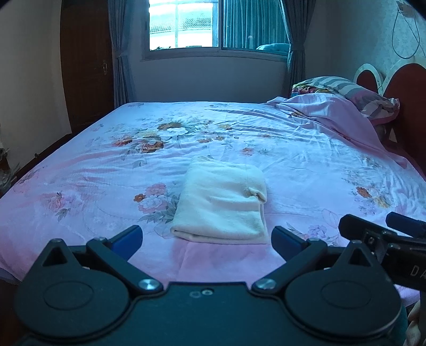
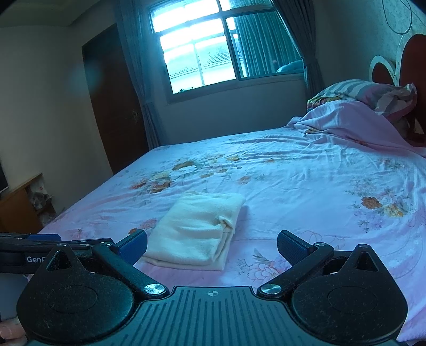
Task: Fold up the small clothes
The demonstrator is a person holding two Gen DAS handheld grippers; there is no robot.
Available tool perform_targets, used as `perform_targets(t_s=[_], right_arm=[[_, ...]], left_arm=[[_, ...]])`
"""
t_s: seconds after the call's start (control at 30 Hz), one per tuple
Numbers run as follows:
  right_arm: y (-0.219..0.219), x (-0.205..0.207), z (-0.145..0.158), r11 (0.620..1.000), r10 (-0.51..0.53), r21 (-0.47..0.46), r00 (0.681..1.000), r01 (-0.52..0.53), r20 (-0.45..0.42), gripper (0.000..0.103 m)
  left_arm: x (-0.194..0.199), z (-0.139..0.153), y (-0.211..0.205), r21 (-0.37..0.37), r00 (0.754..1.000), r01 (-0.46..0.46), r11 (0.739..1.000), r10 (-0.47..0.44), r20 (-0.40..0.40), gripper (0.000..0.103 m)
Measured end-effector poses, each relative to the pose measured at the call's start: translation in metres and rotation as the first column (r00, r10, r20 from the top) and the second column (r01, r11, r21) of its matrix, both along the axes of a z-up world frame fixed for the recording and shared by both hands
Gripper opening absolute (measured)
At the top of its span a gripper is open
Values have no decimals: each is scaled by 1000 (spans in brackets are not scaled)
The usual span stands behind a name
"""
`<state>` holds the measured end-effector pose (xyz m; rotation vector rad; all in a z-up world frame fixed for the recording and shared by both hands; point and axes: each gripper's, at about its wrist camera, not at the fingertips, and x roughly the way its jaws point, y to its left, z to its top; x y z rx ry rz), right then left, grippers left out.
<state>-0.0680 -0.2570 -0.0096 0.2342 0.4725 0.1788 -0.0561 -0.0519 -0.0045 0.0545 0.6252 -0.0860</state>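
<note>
A small cream garment lies folded into a compact rectangle on the pink floral bedsheet, near the bed's front edge. My left gripper hovers just short of its near edge, open, with nothing between the blue pads. In the right wrist view the same folded garment lies ahead and slightly left of my right gripper, which is open and holds nothing. Part of the right gripper shows at the right of the left wrist view. The left gripper's body shows at the left edge of the right wrist view.
A crumpled pink quilt and striped pillow are heaped at the bed's far right by the red headboard. A window with curtains is behind the bed, a dark door at the left. A low wooden cabinet stands left of the bed.
</note>
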Motion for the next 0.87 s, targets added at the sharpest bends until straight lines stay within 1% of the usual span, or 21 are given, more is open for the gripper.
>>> perform_targets(t_s=[0.3, 0.57, 0.7, 0.73, 0.8, 0.87], right_arm=[[-1, 2, -2, 1000, 0, -2, 1000, -1, -9, 102], [1, 8, -13, 1000, -6, -14, 999, 6, -40, 102], [2, 13, -16, 1000, -14, -21, 999, 12, -51, 102], [2, 15, -16, 1000, -17, -23, 999, 16, -52, 102], [3, 19, -17, 1000, -19, -22, 999, 18, -51, 102], [4, 24, -18, 999, -18, -32, 998, 16, -55, 102]], left_arm=[[6, -3, 3, -3, 1000, -8, 1000, 8, -20, 101], [18, -10, 2, 12, 999, 3, 1000, -3, -39, 101], [25, -12, 3, 3, 999, 28, 1000, -28, -37, 101], [25, -13, 3, 0, 999, 38, 999, -38, -30, 100], [28, -14, 4, -19, 998, 58, 998, -58, -20, 98], [34, -15, 3, -44, 997, 70, 997, -71, -35, 99]])
